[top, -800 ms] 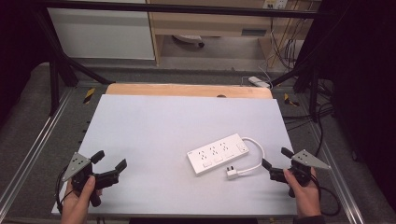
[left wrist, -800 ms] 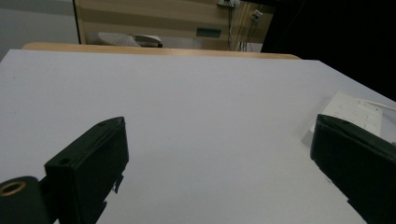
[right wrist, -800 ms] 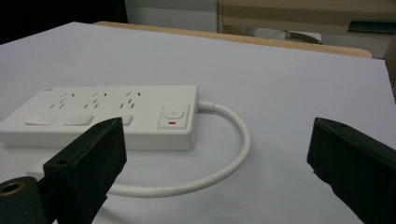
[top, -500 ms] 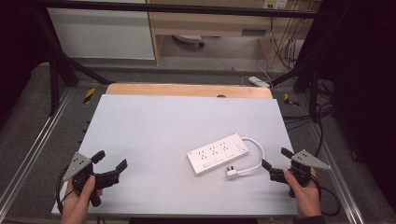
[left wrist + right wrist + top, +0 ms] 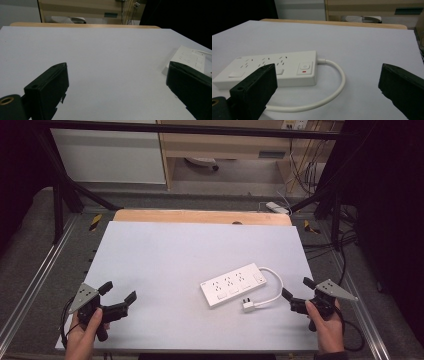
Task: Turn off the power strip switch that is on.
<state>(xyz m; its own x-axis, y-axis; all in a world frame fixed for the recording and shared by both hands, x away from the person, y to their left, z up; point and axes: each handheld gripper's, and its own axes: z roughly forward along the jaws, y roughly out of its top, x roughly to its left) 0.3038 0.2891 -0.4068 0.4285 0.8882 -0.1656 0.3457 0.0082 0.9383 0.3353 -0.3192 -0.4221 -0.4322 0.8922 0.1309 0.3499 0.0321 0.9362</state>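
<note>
Presently, items as seen from the high view, with the table's middle as the clock centre:

- Table point(image 5: 165, 255): pale grey-white top with a bare wooden strip point(image 5: 200, 216) along the 12 o'clock edge; metal rails run down both sides.
- Power strip point(image 5: 233, 284): white, flat on the table at about 4 o'clock, lying at a slant with its switch end toward 2 o'clock. Three groups of sockets face up; in the right gripper view the switch point(image 5: 304, 68) carries a small red mark.
- Cord point(image 5: 272, 290): white, leaves the switch end, loops round toward 5 o'clock and ends in a white plug point(image 5: 248, 305) that lies on the table just beside the strip's near long edge.
- Left gripper point(image 5: 120, 296): at 8 o'clock near the table's front corner, held in the person's left hand point(image 5: 85, 335). Jaws spread wide with bare table between them, well apart from the power strip, which sits at the far right in the left gripper view.
- Right gripper point(image 5: 295, 291): at 4 o'clock by the table's right edge, held in the right hand point(image 5: 325, 327). Jaws spread wide, nothing pinched; they point at the cord loop and the strip's switch end, near the cord but not touching it.
- Beyond the table, 12 o'clock: a wooden cabinet point(image 5: 225, 145) and loose cables point(image 5: 300, 170) on the floor.
</note>
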